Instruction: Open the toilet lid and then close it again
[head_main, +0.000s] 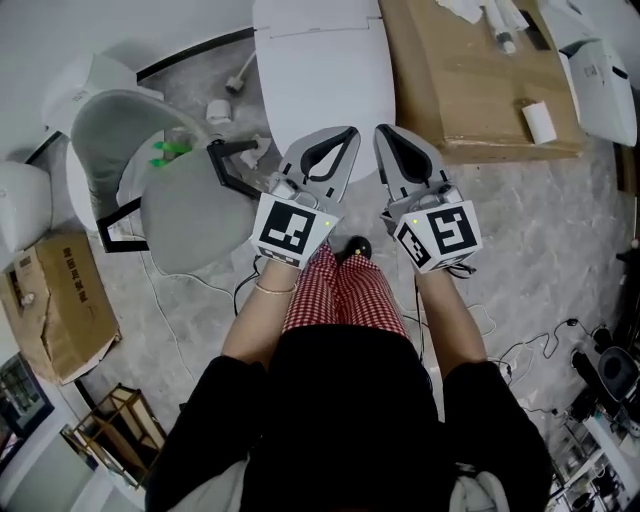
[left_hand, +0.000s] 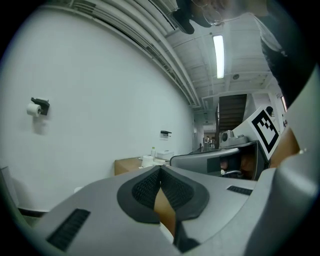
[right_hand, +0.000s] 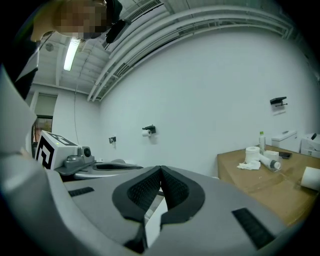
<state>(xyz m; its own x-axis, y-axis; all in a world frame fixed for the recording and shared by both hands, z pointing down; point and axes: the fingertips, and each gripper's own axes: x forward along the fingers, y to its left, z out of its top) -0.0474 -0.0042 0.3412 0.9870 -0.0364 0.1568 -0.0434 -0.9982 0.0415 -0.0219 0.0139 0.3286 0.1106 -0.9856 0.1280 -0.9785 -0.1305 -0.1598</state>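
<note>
In the head view the white toilet lid (head_main: 320, 70) lies flat and closed at the top centre, straight ahead of me. My left gripper (head_main: 341, 135) and right gripper (head_main: 386, 135) hover side by side above my lap. Their tips point at the lid's near edge and stand just short of it, touching nothing. Both are shut with nothing held. In the left gripper view the black pads of the left gripper (left_hand: 160, 169) meet at the tip. The right gripper view shows the right gripper (right_hand: 160, 169) closed the same way. Both of these views face the white wall.
A grey office chair (head_main: 190, 215) stands close at the left. A brown cardboard surface (head_main: 470, 90) at the right carries a paper roll (head_main: 539, 122) and bottles. Another cardboard box (head_main: 60, 300) sits at lower left. Cables trail over the floor. A paper holder (right_hand: 148, 130) hangs on the wall.
</note>
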